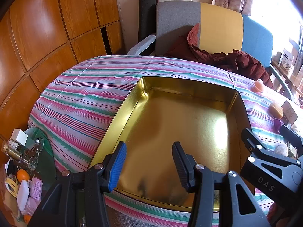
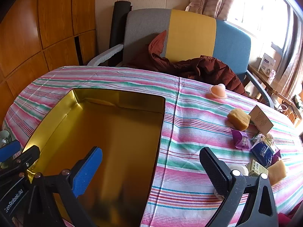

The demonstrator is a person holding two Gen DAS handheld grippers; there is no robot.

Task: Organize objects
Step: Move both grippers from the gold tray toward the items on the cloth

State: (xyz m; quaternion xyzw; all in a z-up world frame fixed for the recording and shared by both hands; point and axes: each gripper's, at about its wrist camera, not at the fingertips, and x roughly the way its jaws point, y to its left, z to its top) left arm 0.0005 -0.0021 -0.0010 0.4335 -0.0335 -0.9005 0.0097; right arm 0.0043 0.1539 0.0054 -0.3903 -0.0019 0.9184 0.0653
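Left gripper (image 1: 149,158): jaws parted to a moderate gap, nothing between them, touching nothing. It hangs over the near end of the open gold-coloured rectangular metal tin (image 1: 170,117), blue-padded finger above the tin's left wall, black finger over the floor.

Right gripper (image 2: 151,166): spread wide, also empty. Its blue finger sits over the tin's (image 2: 106,132) interior, its black finger over the pink, green and white striped tablecloth (image 2: 189,117) just right of the tin's right wall.

The tin lies flat on the cloth, nothing visible inside.

Loose items are all on the cloth to the right of the tin, apart from it:
- peach rounded silicone piece with a flat flange (image 2: 217,91), far side, near the table edge
- tan sponge-like block (image 2: 238,121), next to a leaning brown card with print (image 2: 262,119)
- small purple wrapped packet (image 2: 241,141)
- blue printed packet (image 2: 262,151) nearer, with a small green printed box (image 2: 255,168) and a second tan block (image 2: 277,172) just beside it
- pale fuzzy ball (image 2: 240,170), partly hidden behind the right gripper's black finger

Behind the table: grey, yellow and blue chair (image 2: 189,34) with a dark red jacket (image 2: 204,68) draped on it.
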